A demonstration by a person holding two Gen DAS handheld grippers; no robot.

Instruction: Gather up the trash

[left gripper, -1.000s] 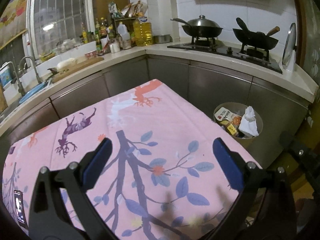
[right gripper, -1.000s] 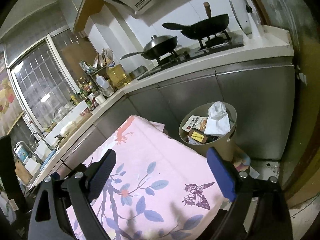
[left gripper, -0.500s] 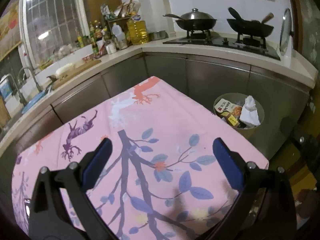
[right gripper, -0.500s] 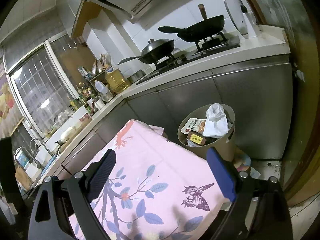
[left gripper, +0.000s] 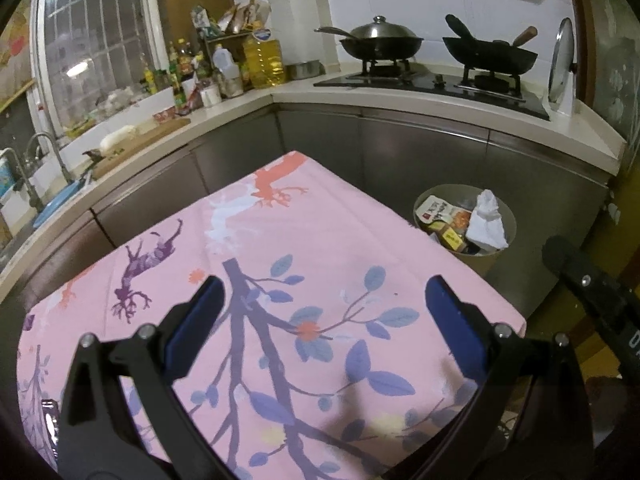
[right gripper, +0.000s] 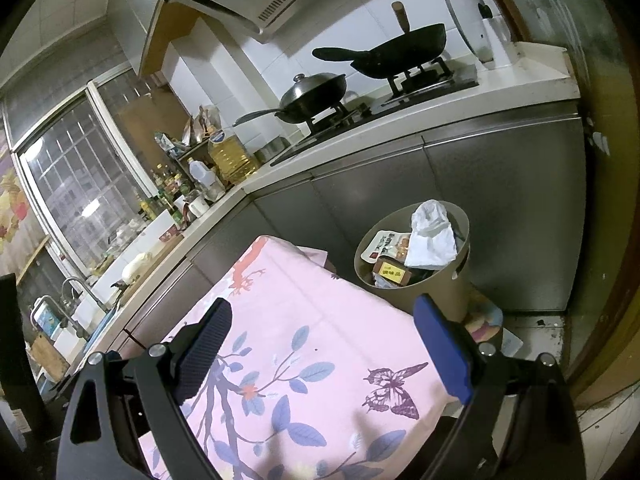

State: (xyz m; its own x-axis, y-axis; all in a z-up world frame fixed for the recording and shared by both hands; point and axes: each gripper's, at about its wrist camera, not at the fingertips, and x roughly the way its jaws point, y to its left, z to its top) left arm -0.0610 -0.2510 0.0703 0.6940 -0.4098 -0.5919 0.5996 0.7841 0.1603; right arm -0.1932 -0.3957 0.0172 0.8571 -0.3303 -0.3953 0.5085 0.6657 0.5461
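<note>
A round beige trash bin [left gripper: 500,258] [right gripper: 440,292] stands on the floor past the table's far right corner. Inside lie a crumpled white tissue [left gripper: 486,224] [right gripper: 432,234], a printed snack packet [left gripper: 434,212] [right gripper: 386,244] and a small brown-yellow box [right gripper: 392,272]. My left gripper [left gripper: 324,312] hovers open above the pink floral tablecloth [left gripper: 280,272], nothing between its blue pads. My right gripper [right gripper: 322,334] is open too, over the same cloth [right gripper: 304,320], the bin just beyond its right finger. Part of the right gripper's black body [left gripper: 592,292] shows at the left view's right edge.
An L-shaped counter [left gripper: 400,100] with steel cabinet fronts wraps behind the table. Two woks [left gripper: 380,44] [left gripper: 492,54] sit on the stove, bottles [left gripper: 260,64] crowd the corner, a sink tap [left gripper: 44,148] stands at the left. A dark phone [left gripper: 50,420] lies on the cloth's near left.
Both grippers have drawn back and risen slightly, so the table and bin sit a little farther off. Both stay open and hold nothing.
</note>
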